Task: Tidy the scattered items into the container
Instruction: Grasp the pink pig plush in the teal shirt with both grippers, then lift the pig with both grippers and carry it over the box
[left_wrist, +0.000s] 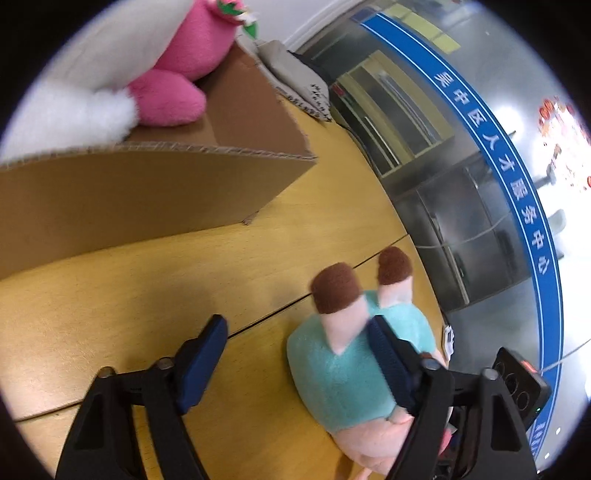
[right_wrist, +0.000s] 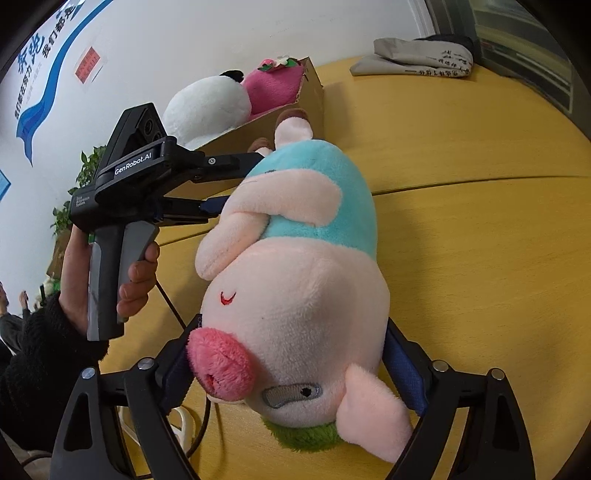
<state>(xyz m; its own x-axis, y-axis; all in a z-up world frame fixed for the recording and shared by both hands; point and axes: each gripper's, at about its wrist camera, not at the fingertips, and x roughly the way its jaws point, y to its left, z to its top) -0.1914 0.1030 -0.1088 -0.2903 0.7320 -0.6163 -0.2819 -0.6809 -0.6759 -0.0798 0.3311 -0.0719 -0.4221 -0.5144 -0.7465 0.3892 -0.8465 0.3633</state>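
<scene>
While the pig (left_wrist: 343, 369) lies on the table (left_wrist: 110, 314) near the box (left_wrist: 147, 192), the left view shows the left gripper (left_wrist: 295, 354) spread wide, its right finger (left_wrist: 388, 365) pressed against the pig's teal back and its left finger (left_wrist: 203, 354) over bare wood. The pig's brown feet point toward the box, which stands farther off to the left and already holds a pink toy (left_wrist: 177, 74) and a white toy (left_wrist: 74, 103). To lift well, I judge this gripper should shift right until both fingers straddle the body, then close evenly.

From the right view, the right gripper (right_wrist: 291, 373) is opened wide around the pig's (right_wrist: 295, 295) head, a pad on either side, touching or nearly so; whether it truly squeezes I cannot tell. A hand (right_wrist: 110, 288) in a dark sleeve holds the left gripper's handle level, the tool reaching in from the left at the pig's far end. The box (right_wrist: 288, 110) sits beyond the pig, just past its feet. A soft, bulky toy sags, so both ends should rise together and clear the box rim.
</scene>
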